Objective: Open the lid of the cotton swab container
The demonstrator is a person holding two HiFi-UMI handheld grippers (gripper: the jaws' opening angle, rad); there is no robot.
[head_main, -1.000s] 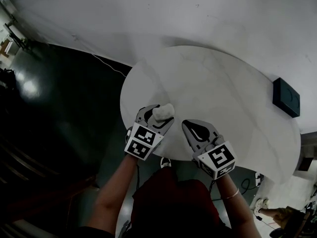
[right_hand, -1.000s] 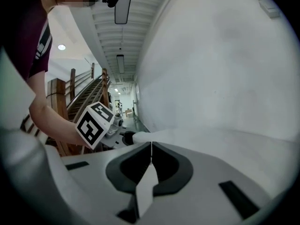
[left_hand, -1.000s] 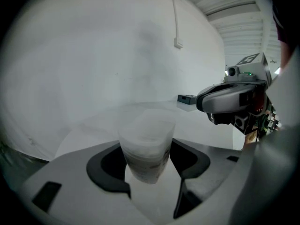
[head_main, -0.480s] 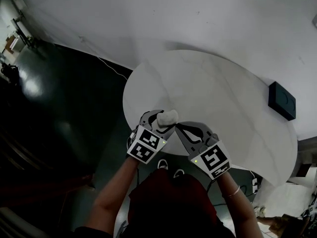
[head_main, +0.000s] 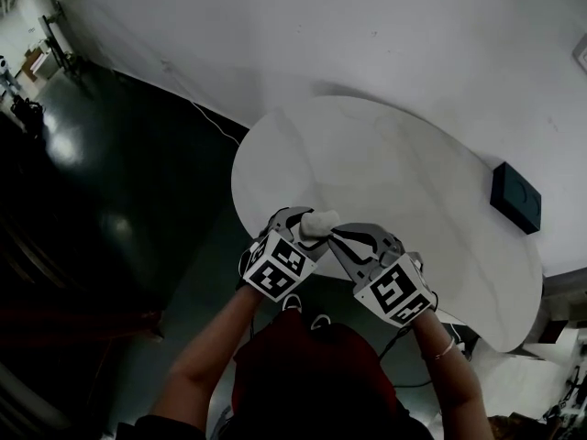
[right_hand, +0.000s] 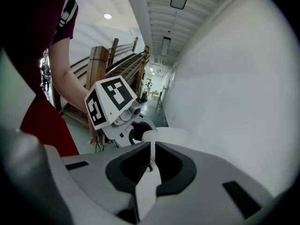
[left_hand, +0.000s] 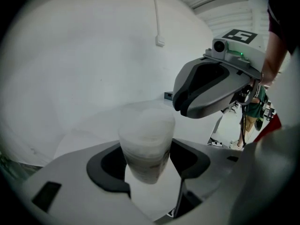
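Left hand-held gripper (head_main: 307,223): clamped on the swab container (left_hand: 146,143), one dark pad on each side of its lower body. The container stands upright between the jaws, its upper half clear above them. It is pale and translucent, and it is blurred in the left gripper view, so the seam of the lid (left_hand: 147,118) cannot be made out; the lid appears to be in place.

Right hand-held gripper (head_main: 337,236): jaws closed together with nothing between them, as its own view shows. Its tips point at the top of the container from the person's right. In the left gripper view the tips sit just beside the lid's upper right edge; contact cannot be confirmed from any view.

Location: both hand-held grippers meet at the near edge of the round white bench (head_main: 394,154), and the container is over that edge. Whether its base rests on the bench is not visible.

Other items: a black box (head_main: 515,197) lies on the far right of the bench, well apart from the hand-held grippers. A dark floor (head_main: 110,227) lies to the left of the bench. A white wall (head_main: 367,26) stands behind it.
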